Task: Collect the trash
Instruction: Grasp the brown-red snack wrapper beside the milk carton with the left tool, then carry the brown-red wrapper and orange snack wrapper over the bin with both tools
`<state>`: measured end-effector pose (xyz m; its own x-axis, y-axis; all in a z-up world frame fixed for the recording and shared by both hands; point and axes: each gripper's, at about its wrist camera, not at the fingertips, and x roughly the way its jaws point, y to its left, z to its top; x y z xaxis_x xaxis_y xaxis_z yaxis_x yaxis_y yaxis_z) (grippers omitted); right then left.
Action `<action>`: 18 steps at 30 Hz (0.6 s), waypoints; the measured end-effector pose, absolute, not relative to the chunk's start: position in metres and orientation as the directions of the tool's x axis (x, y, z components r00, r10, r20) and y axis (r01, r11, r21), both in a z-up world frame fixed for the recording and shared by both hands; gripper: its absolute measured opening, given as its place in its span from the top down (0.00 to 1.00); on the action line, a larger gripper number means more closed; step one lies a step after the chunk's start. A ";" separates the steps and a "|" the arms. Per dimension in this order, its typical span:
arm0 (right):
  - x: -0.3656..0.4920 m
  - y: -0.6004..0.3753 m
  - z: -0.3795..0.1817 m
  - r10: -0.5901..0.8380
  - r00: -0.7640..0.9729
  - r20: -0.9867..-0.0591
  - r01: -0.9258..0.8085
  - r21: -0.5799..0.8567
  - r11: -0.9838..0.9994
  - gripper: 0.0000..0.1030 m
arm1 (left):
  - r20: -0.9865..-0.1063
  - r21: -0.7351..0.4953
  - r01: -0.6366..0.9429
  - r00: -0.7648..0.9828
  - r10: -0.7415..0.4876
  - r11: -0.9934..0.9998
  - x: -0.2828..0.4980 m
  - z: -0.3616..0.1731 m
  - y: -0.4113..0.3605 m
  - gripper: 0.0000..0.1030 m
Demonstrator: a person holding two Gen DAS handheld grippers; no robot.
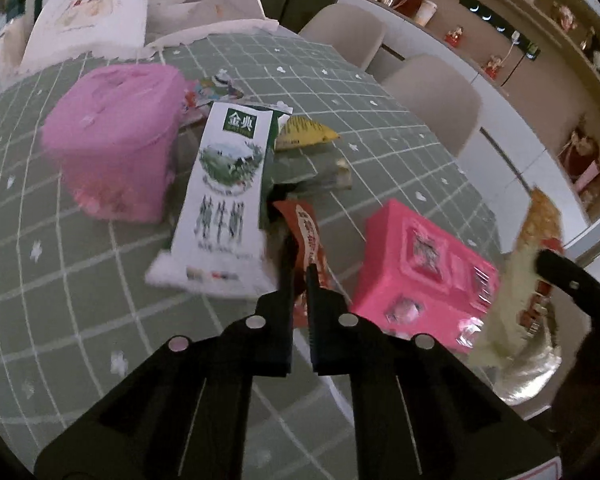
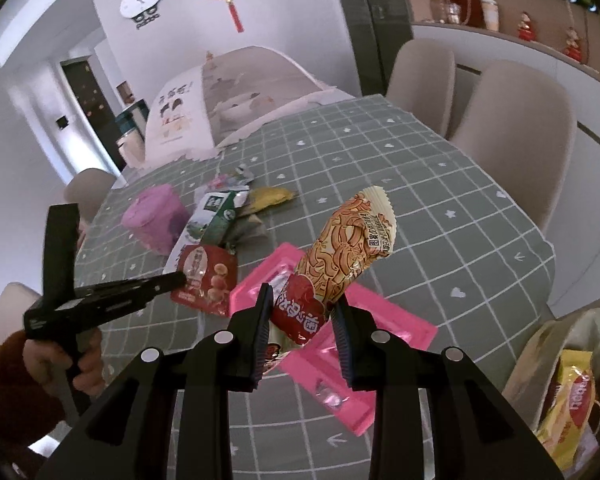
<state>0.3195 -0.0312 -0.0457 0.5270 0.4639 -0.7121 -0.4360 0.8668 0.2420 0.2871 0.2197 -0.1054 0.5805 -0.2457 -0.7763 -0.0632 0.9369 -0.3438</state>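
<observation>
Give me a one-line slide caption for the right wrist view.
Right tool grips a noodle snack packet above the pink tray; left tool reaches the red wrapper.

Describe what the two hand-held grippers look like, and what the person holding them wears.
Both the left hand-held gripper and the right hand-held gripper are matte black with silver round rivets and ribbed finger pads. A dark reddish-brown fuzzy sleeve covers the left wrist.

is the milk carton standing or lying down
Lying down. The milk carton rests flat on the tablecloth, its printed front facing up, beside the pink tub.
</observation>
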 end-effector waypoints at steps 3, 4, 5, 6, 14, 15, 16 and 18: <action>0.311 -0.022 -0.048 0.469 0.514 -0.718 -0.464 0.228 0.856 0.73 | -0.773 -0.365 -0.059 0.575 -0.268 0.929 0.263 -0.099 0.225 0.97; 0.307 -0.018 -0.050 0.471 0.505 -0.723 -0.475 0.223 0.851 0.73 | -0.774 -0.373 -0.056 0.569 -0.278 0.926 0.253 -0.097 0.227 0.97; 0.304 -0.016 -0.051 0.472 0.499 -0.727 -0.483 0.219 0.848 0.73 | -0.774 -0.381 -0.052 0.565 -0.288 0.923 0.246 -0.097 0.230 0.97; 0.300 -0.013 -0.054 0.471 0.492 -0.732 -0.491 0.213 0.845 0.73 | -0.774 -0.384 -0.049 0.561 -0.292 0.922 0.241 -0.096 0.230 0.97; 0.283 -0.006 -0.073 0.450 0.456 -0.768 -0.501 0.196 0.843 0.73 | -0.789 -0.397 -0.108 0.547 -0.279 0.912 0.221 -0.109 0.241 0.84; 0.281 -0.006 -0.074 0.447 0.452 -0.772 -0.499 0.197 0.844 0.73 | -0.791 -0.399 -0.121 0.548 -0.274 0.909 0.222 -0.111 0.242 0.77; 0.280 -0.007 -0.075 0.447 0.450 -0.773 -0.499 0.198 0.844 0.73 | -0.790 -0.402 -0.133 0.550 -0.271 0.906 0.225 -0.113 0.244 0.76; 0.277 -0.008 -0.077 0.445 0.444 -0.778 -0.496 0.200 0.845 0.73 | -0.796 -0.400 -0.148 0.545 -0.263 0.904 0.233 -0.119 0.245 0.76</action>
